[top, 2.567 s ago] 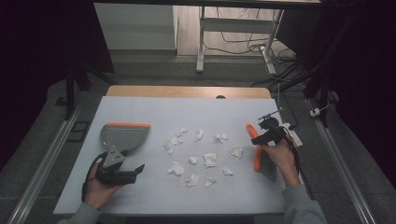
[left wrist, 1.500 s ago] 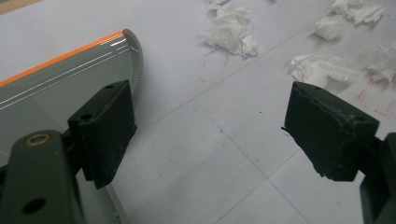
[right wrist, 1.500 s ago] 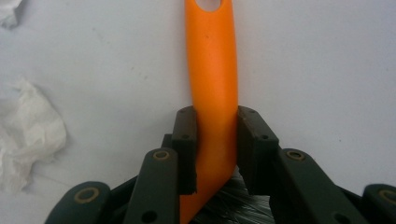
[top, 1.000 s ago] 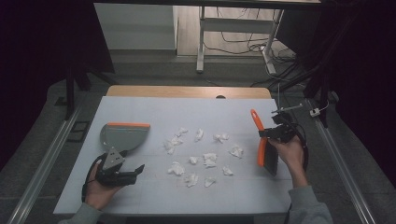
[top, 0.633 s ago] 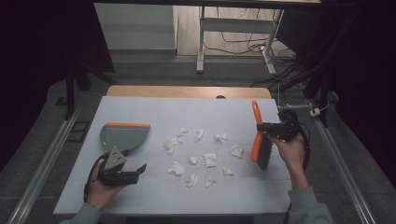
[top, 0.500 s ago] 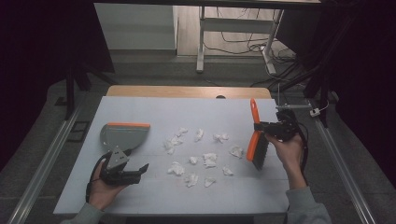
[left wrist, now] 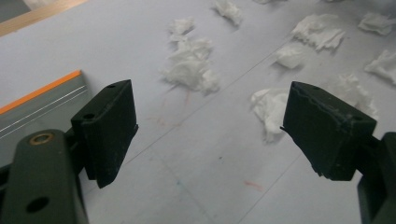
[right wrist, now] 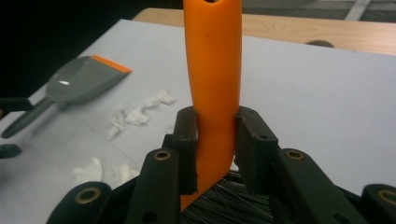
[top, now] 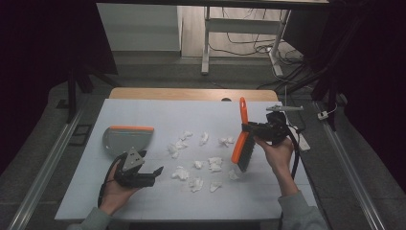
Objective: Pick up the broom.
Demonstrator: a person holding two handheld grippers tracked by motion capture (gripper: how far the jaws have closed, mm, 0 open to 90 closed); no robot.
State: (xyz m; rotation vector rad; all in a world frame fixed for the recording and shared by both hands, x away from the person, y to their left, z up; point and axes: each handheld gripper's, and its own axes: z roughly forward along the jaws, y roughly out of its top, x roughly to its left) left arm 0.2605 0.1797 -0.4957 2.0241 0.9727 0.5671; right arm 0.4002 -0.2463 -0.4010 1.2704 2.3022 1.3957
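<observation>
Lying empty: grey dustpan [top: 125, 137]; paper scraps [top: 198, 160] scattered on table [top: 268, 191].

High view up above, looking forward and down over the whole table [top: 158, 110]; both gripper views sitting low and close, peering along own jaws across the tabletop; all three catching the grey dustpan [top: 128, 137] and paper scraps [top: 181, 144]
</observation>
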